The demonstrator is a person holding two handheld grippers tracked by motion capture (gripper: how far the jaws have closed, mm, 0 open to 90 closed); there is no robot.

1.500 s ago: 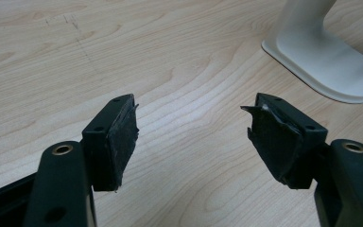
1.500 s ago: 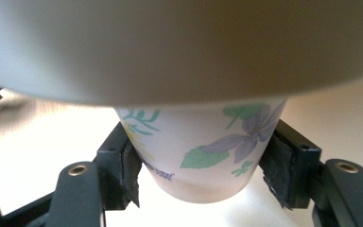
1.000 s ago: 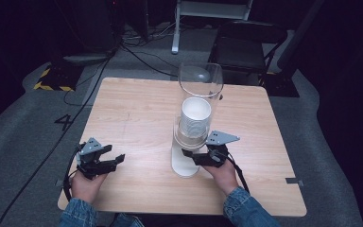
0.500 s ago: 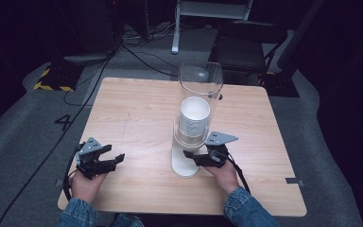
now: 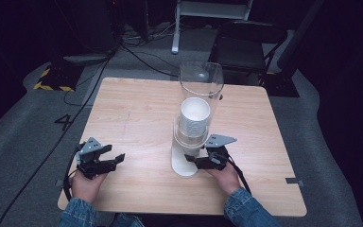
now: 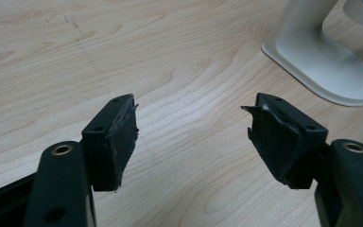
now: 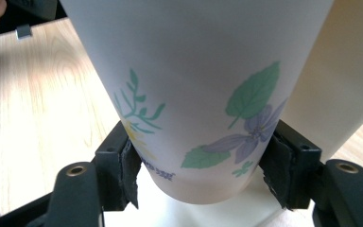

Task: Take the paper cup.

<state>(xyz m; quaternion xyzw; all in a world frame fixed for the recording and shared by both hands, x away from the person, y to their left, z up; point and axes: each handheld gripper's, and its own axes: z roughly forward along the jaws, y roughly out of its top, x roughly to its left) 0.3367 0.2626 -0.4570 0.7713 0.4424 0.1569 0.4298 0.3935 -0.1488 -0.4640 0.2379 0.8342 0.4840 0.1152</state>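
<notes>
Left gripper (image 5: 105, 162) rests on the worktop (image 5: 137, 118), jaws wide, empty. Right gripper (image 7: 201, 165) jaws clamp the lowest cup (image 7: 194, 94) under the dispenser (image 5: 189, 142), above its base. Judged: cup gripped, not yet pulled free; withdrawal remains.

- The paper cup (image 7: 194, 94) runs off the top of the right gripper view, rim unseen.
- The white stand (image 6: 321, 56) is cut by the left gripper view's top edge.
</notes>
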